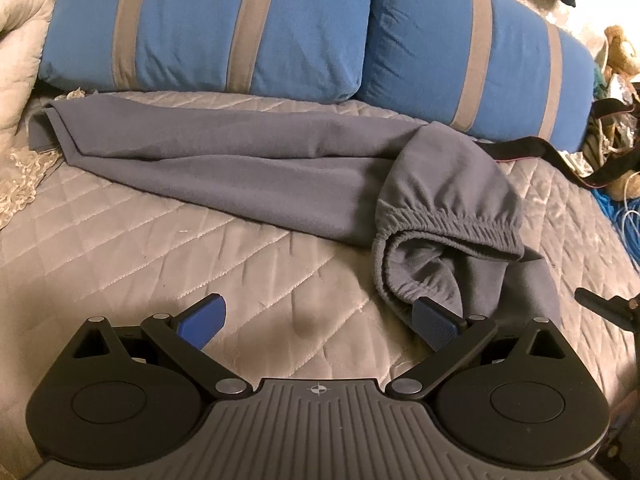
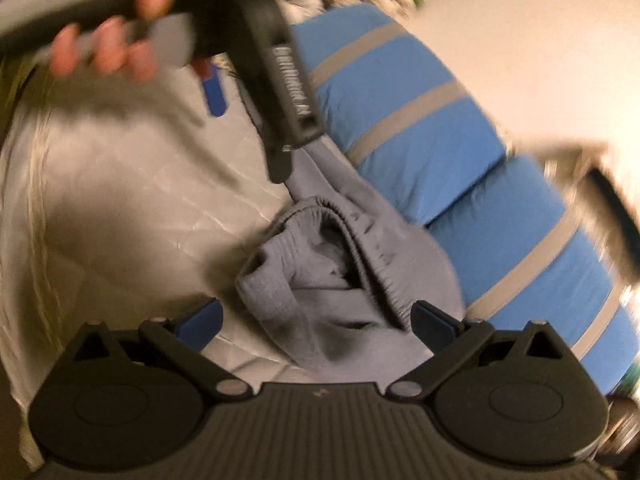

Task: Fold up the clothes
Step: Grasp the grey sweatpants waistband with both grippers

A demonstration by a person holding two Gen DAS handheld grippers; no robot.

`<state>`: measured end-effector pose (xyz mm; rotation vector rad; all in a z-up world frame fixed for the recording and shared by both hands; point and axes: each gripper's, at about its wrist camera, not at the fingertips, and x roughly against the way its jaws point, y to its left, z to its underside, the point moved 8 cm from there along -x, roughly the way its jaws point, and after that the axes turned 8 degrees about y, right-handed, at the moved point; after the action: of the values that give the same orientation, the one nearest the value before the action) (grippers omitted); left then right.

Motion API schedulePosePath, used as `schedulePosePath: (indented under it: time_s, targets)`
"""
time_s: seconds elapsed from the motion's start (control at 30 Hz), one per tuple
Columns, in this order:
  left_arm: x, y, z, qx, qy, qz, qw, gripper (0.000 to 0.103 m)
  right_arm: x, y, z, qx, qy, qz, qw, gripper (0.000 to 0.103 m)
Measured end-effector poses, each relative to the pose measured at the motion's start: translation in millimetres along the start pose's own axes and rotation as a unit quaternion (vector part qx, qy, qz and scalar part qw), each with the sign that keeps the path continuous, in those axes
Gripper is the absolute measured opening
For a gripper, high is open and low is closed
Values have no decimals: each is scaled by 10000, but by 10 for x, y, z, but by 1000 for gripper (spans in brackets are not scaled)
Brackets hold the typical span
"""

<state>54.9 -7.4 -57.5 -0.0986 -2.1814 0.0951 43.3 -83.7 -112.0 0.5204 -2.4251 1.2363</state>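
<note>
Grey sweatpants (image 1: 240, 160) lie on the quilted bed, legs stretched to the left and the elastic waistband (image 1: 448, 216) bunched and gaping at the right. My left gripper (image 1: 318, 322) is open low over the quilt, its right finger (image 1: 436, 322) at the lower edge of the waistband. In the blurred right wrist view, my right gripper (image 2: 318, 324) is open just above the crumpled waist end of the sweatpants (image 2: 312, 280), with nothing between its jaws. A hand (image 2: 100, 52) holds the left gripper at the upper left, one blue finger (image 2: 212, 88) showing.
Two blue pillows with grey stripes (image 1: 224, 28) (image 2: 420, 128) lie along the far side of the bed. A black strap (image 1: 532, 148) lies on the beige quilt (image 1: 140, 248) at the right. A plush toy (image 1: 618, 48) and blue cable (image 1: 624, 220) clutter the right edge.
</note>
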Motion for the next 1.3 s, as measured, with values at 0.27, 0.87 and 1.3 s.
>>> schedulePosePath:
  time_s: [0.27,0.87,1.3]
  targets:
    - [-2,-71,-51,-331,-75,23,9994,102,100,50,31,803,-264,261,9961,65]
    - [-342,-1012,-285,-3608,-508,-419,9303,86,459,-129,146,490,-342,-525,9968,10]
    - [-686,-1533,-21,-6097,-1010,-1656,7685,39,510,-110,279,-160,-185,-869,9959,9]
